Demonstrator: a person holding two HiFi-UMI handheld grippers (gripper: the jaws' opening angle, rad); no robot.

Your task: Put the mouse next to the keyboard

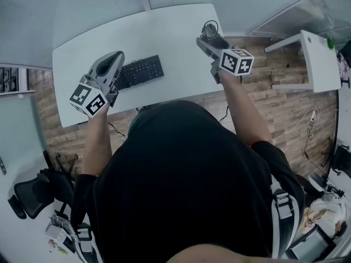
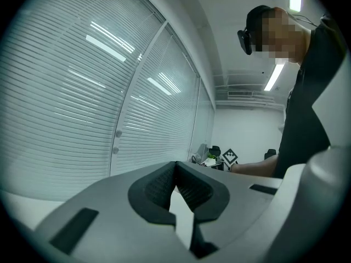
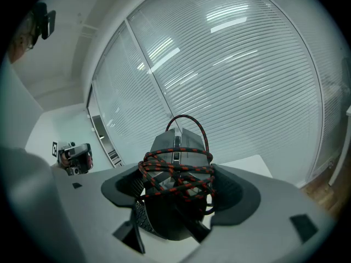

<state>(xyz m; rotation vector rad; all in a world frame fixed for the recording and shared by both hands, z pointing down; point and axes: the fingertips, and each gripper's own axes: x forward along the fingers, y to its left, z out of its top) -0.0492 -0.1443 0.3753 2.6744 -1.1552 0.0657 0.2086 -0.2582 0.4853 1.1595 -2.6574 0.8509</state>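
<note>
Progress, as we judge it, is about halfway: the mouse (image 3: 164, 145) is picked up but not yet set down. The right claw (image 3: 178, 196) pinches it from both sides, its dark pads pressed against the mouse's flanks. A red-and-black braided cable (image 3: 181, 174) is wound round the body, with one loop standing up above it. In the head view we see the right claw (image 1: 211, 44) held up over the far right end of the white counter (image 1: 181, 32), so the mouse (image 1: 209, 33) hangs in the air and touches no surface. The keyboard (image 1: 141, 71) lies toward the counter's left-middle, well apart from the mouse, with bare counter to its right. The left claw (image 2: 176, 171) is pressed together at the tips with nothing between them, and in the head view it (image 1: 112, 64) hovers just beside the keyboard's left end. What is left, we reckon, is to carry the mouse leftward, lower it onto the bare stretch just beside the keyboard, and let the right claw spread to release it. The loose cable loop may want watching as it lands.
</note>
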